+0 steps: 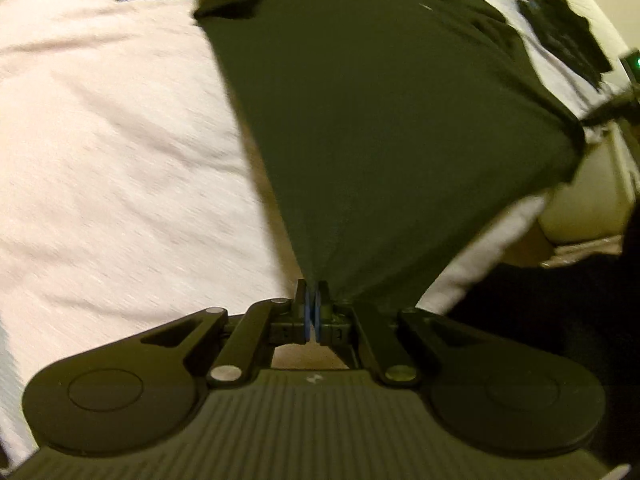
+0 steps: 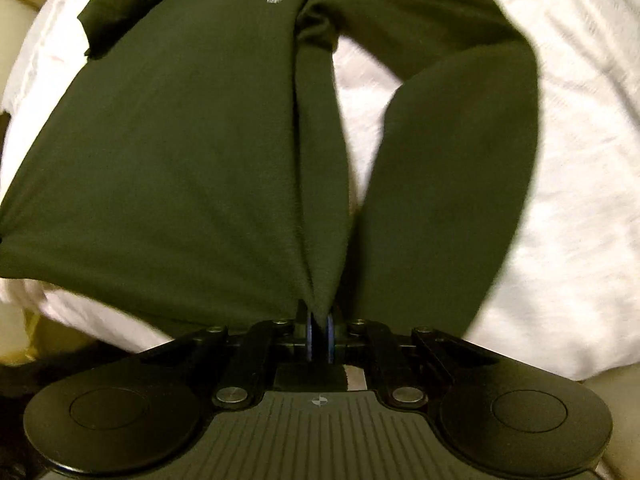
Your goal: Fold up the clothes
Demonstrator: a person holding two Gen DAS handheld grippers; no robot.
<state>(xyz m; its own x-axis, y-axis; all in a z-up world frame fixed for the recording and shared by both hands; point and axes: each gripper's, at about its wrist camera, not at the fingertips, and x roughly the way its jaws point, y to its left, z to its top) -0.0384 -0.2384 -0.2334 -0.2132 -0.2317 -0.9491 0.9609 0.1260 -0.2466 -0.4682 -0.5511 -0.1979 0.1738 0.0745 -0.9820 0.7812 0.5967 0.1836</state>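
- Shirt (image 1: 380, 120) lies on the white sheet (image 1: 100, 140), its near hem lifted off it.
- Left gripper (image 1: 312, 312) and right gripper (image 2: 319, 336) each pinch that hem.
- Probably the fold's start; next, carry the hem toward the collar evenly.

Dark green shirt (image 1: 380, 120): matt knit cloth, finely textured, pulling taut ahead of the left gripper (image 1: 313, 304). White bedsheet (image 1: 112, 152) to that gripper's left: soft matt cloth, showing a light weave. Right gripper (image 2: 319, 330): matt black plastic, ribbed behind the fingers, with dull metal rivets and blue pads (image 2: 330, 332) looking rubbery.
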